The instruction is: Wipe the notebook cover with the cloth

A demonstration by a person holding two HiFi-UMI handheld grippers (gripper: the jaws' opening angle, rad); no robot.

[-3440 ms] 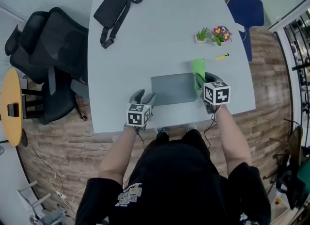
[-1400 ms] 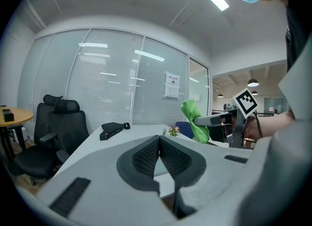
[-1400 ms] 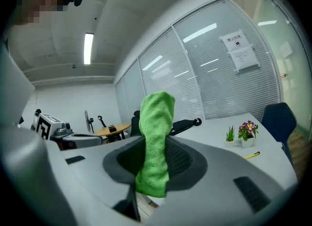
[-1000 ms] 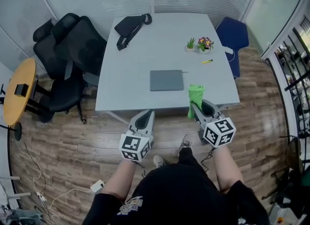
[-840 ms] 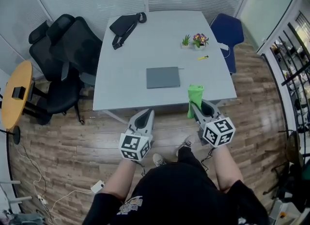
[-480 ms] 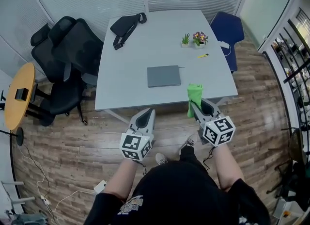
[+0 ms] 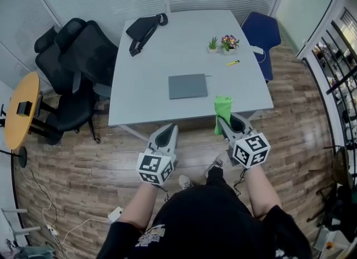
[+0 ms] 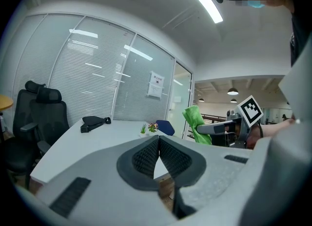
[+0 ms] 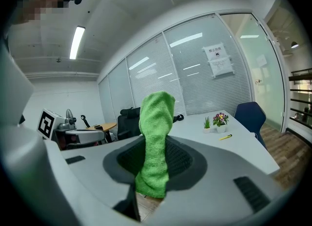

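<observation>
A grey notebook (image 7: 188,86) lies on the pale table (image 7: 145,68), office chairs (image 7: 72,57) beside, above a wood floor (image 7: 83,163).

Grey notebook (image 7: 188,86) closed, flat on table; green cloth (image 7: 222,109) upright.

Bright ceiling strips, fisheye edges, sharp pics.

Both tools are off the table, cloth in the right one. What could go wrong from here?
The right tool pinches the cloth in a narrow bunch, so it may wipe only a thin strip or slip out. The notebook lies loose on the table, the left tool shut and away from it, so a wipe could slide it.
</observation>
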